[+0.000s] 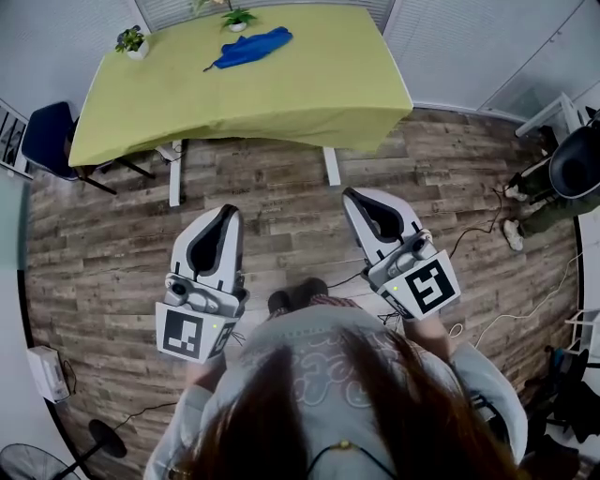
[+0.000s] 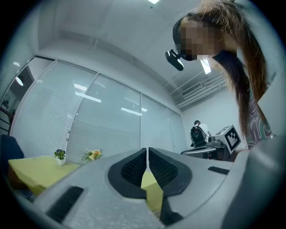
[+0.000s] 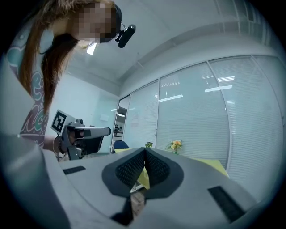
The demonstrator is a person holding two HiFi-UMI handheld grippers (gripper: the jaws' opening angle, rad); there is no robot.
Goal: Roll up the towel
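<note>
Blue towel (image 1: 250,47), crumpled and unrolled, lying on the green tablecloth near the far edge

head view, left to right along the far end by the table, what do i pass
blue chair → small potted plant → blue towel → bare right end of the green tablecloth

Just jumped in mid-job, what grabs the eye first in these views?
The blue towel lies crumpled near the far edge of the yellow-green table, beside a small potted plant. The left gripper and right gripper are both shut and empty, held over the wood floor short of the table.
</note>
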